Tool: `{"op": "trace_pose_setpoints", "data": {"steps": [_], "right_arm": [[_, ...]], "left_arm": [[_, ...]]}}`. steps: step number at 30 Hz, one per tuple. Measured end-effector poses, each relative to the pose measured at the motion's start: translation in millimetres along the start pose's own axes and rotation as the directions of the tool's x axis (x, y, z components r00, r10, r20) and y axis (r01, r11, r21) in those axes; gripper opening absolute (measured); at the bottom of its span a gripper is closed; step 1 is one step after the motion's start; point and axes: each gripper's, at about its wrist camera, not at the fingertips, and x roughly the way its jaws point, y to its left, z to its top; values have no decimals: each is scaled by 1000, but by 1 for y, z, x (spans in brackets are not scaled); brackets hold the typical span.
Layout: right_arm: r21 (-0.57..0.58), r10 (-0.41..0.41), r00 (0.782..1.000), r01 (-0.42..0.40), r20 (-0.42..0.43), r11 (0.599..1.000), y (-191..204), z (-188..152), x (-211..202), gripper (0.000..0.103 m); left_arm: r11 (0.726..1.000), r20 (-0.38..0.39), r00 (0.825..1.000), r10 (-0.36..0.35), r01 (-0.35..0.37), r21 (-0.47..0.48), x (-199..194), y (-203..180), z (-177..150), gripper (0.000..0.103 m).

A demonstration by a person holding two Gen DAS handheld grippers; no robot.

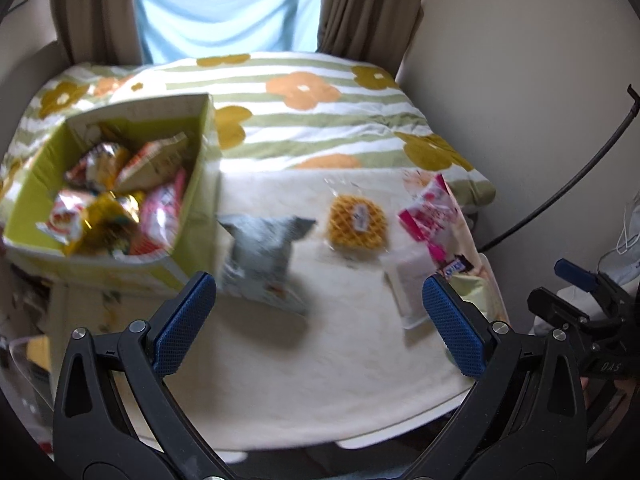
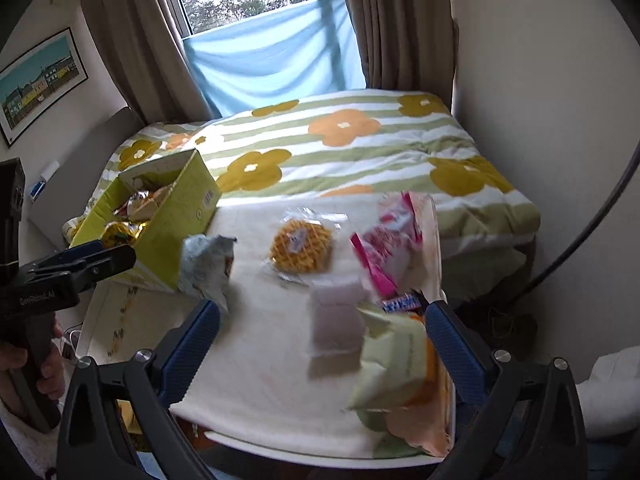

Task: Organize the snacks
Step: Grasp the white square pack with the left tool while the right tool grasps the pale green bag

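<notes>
**Both grippers wide open above the snack table**

The left gripper (image 1: 318,284) hangs with its jaws spread wide and nothing between them, and the right gripper (image 2: 322,310) is just as wide and empty. Below them, a white cloth (image 2: 256,360) carries loose snacks: a grey packet (image 1: 260,260) just beside the green box (image 1: 192,216), a wrapped waffle (image 2: 301,251) in the middle, a pink packet (image 2: 384,252) and a pale green bag (image 2: 390,368) to the right. The box already holds several bright packets (image 1: 116,204).
</notes>
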Motion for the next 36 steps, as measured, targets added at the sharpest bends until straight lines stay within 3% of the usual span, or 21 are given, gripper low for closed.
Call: {"op": "trace_pose_setpoints", "data": {"steps": [5,16,20,36], "right_arm": [[7,27,999,-26,-29,1000,-23,-14,7,102],[75,31,995,-24,-98,997,-53,-39,47,102],[125,43,988,-24,-150,992,-63,-46,70,94],[204,40,964,14,-262,979,-76,-53,125,92]], "left_arm": [[1000,-43,999,-9,8,-19,20,-27,-10,102],[999,-175,984,-10,16,37,93,-69,-15,102],[998,-217,976,-21,32,48,117,-75,-17,102],[995,-303,953,-33,59,76,159,-77,-19,102]]}}
